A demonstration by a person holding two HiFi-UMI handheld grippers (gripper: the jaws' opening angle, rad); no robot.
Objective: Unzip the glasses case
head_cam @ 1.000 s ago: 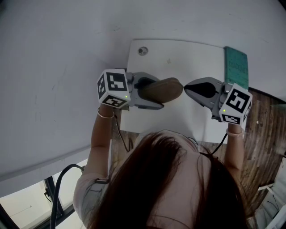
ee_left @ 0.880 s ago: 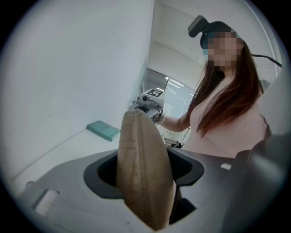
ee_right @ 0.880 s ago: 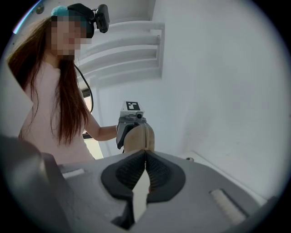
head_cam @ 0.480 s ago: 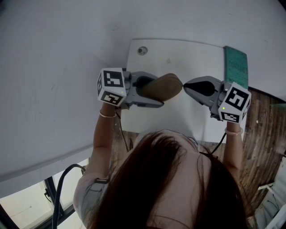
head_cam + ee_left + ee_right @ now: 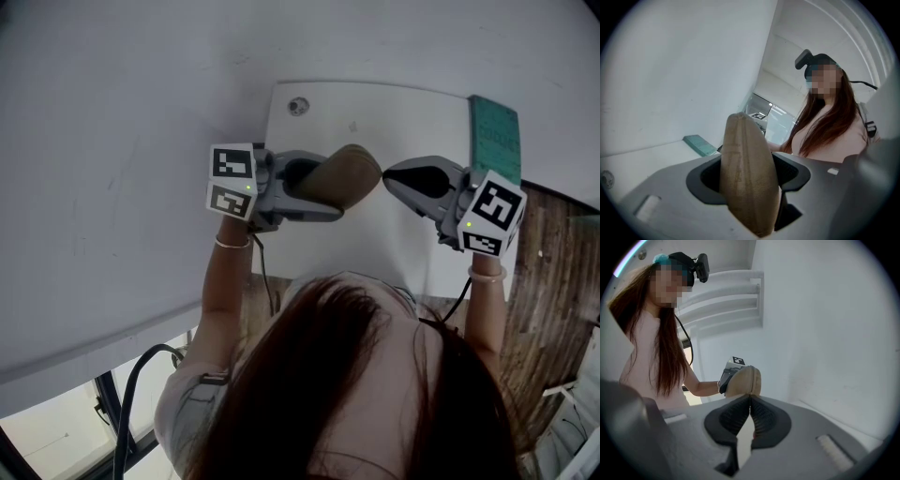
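Here the glasses case (image 5: 349,173) is clamped in the left gripper (image 5: 323,192) above the counter (image 5: 375,122). The right gripper (image 5: 750,401) is pressed together at its end (zip pull unseen). The case should be held steady while the pull is drawn along the seam.

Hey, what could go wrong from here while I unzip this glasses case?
1. The right gripper has its jaws together right at the end of the glasses case, but no zipper pull shows between them. It may pull away with nothing.
2. Only the left gripper clamps the case, around its rounded middle. A hard tug could twist it or slip it out onto the white table.
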